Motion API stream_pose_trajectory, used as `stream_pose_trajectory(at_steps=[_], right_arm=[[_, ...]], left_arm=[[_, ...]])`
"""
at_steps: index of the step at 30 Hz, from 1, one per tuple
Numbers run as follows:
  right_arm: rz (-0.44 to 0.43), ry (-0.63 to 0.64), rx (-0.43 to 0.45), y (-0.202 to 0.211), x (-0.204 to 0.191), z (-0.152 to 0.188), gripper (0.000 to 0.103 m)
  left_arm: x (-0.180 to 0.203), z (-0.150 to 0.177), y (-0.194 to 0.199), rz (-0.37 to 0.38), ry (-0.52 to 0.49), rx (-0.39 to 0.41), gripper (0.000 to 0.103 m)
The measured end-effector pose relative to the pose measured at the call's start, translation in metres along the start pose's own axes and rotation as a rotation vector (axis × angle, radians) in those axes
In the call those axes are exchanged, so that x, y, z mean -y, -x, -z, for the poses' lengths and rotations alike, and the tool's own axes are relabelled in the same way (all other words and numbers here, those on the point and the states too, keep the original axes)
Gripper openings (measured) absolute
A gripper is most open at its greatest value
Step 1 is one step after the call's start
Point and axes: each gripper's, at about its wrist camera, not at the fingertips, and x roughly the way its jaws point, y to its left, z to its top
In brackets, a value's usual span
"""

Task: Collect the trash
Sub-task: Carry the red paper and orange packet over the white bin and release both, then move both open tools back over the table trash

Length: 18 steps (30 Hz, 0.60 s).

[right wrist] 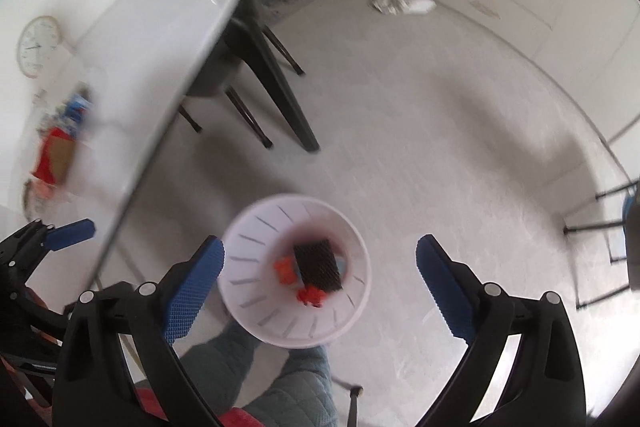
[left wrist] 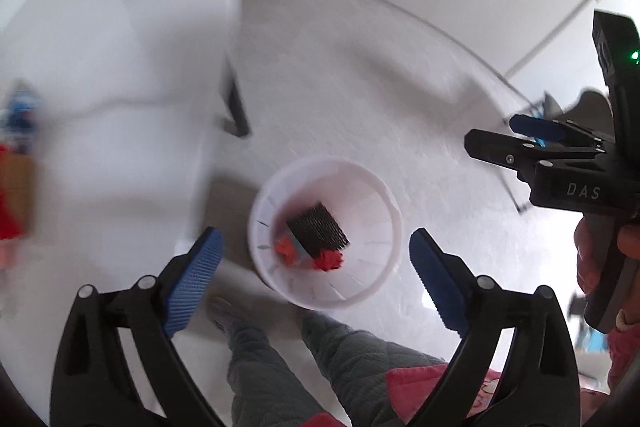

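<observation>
A white waste bin stands on the floor below both grippers; it also shows in the right wrist view. Inside lie a black ribbed sponge-like piece and red crumpled scraps. My left gripper is open and empty above the bin. My right gripper is open and empty above it too. The right gripper shows at the right edge of the left wrist view, the left one at the left edge of the right wrist view.
A white table is at the left with red and blue items on it. Dark chair legs stand beside it. A crumpled white bag lies on the far floor by cabinets. The person's legs are below.
</observation>
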Motion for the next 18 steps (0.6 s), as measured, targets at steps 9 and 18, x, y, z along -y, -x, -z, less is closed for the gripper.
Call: stream_pose_trajectory(at_steps=[9, 18], right_arm=[[-0.153, 0.202, 0.162, 0.052, -0.112, -0.048, 0.100], [-0.274, 0.363, 0.177, 0.057, -0.217, -0.063, 0.100]], left_arm=[[-0.094, 0.018, 0.129, -0.218, 0.227, 0.234, 0.095], [-0.191, 0.065, 0.173, -0.343, 0.422, 0.274, 0.095]])
